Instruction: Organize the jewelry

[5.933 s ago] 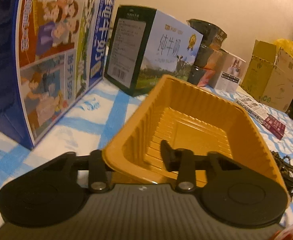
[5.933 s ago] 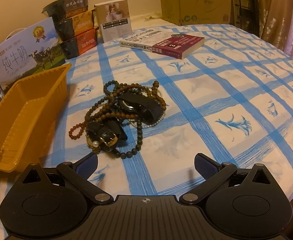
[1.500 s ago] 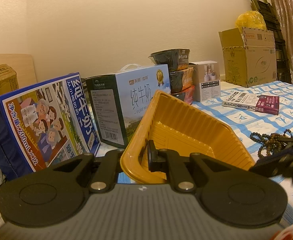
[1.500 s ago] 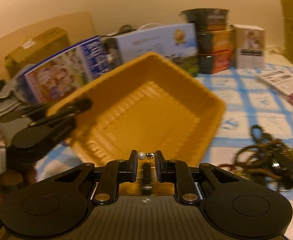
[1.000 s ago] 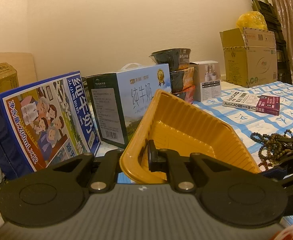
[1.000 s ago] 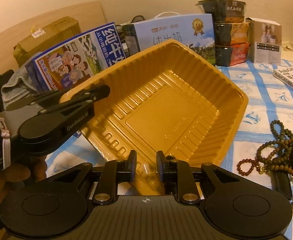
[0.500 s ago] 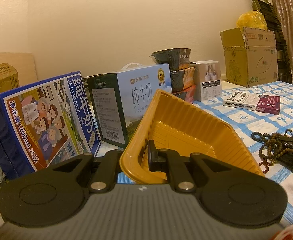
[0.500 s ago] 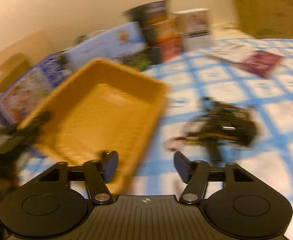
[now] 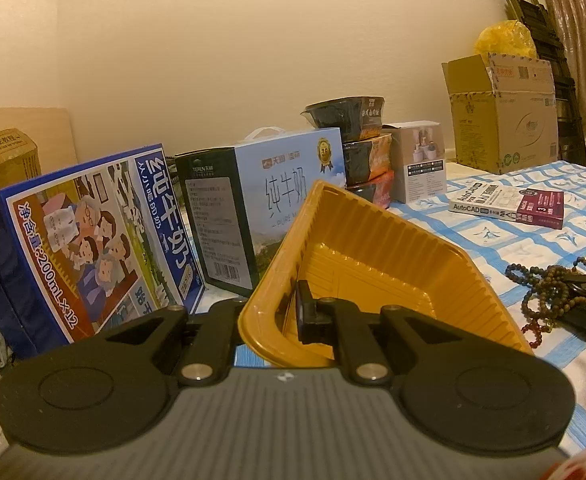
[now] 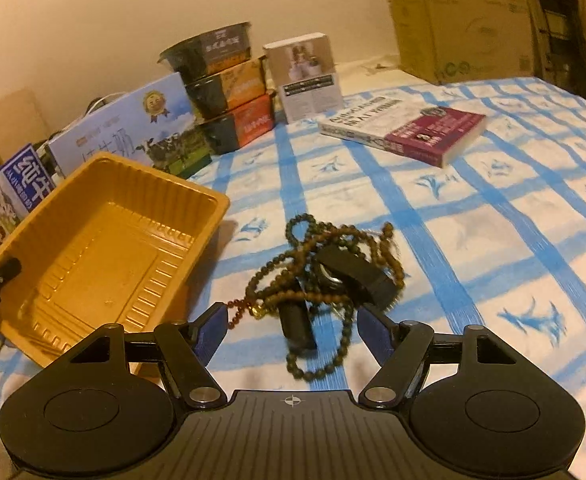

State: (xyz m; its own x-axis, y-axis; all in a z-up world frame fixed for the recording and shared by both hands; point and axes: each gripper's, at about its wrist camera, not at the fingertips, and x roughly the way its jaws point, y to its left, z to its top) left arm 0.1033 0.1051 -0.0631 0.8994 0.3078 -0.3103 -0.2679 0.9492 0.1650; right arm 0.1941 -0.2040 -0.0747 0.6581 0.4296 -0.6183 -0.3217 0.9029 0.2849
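Observation:
My left gripper (image 9: pixel 271 312) is shut on the near rim of the yellow plastic tray (image 9: pixel 373 264) and holds it tilted. The tray also shows at the left of the right wrist view (image 10: pixel 105 248); a small object, too small to identify, lies on its floor. A tangled pile of jewelry (image 10: pixel 329 276), with brown and dark bead strings and black watch straps, lies on the blue checked cloth; it also shows at the right of the left wrist view (image 9: pixel 561 300). My right gripper (image 10: pixel 293 328) is open, its fingers either side of the pile's near end.
Milk cartons (image 9: pixel 93 236) (image 9: pixel 269 196), stacked bowls (image 10: pixel 225 88) and a small box (image 10: pixel 309 76) stand behind the tray. A book (image 10: pixel 409 128) lies on the cloth beyond the jewelry. Cardboard boxes (image 9: pixel 505 112) stand at the far right.
My right gripper has left the tray, opened and swung right to the jewelry pile. The pearl piece it held 1.5 s ago is gone from its jaws. The left gripper keeps holding the tray.

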